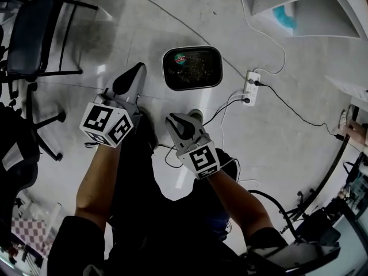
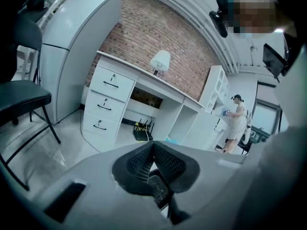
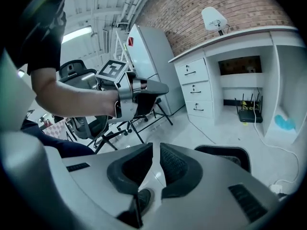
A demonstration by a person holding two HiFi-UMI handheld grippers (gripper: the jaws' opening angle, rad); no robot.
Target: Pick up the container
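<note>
Head view: black container [image 1: 192, 68] sits on the floor [image 1: 144, 27], upper centre of frame. It is a rounded rectangle, open side up, with its long axis running about left-right in the frame. Something teal and red is inside at its upper left, too small to tell.

Left gripper [image 1: 130, 80] is just lower left of the container and not touching it. Its fingers [image 2: 170, 164] are together with nothing between them.

Right gripper [image 1: 183, 125] is below the container, apart from it. Its fingers [image 3: 175, 169] are also together and empty. In the right gripper view the container edge shows behind them at lower right.

White power strip [image 1: 251, 88] lies right of the container. Black chair [image 1: 34, 33] is at upper left.
</note>
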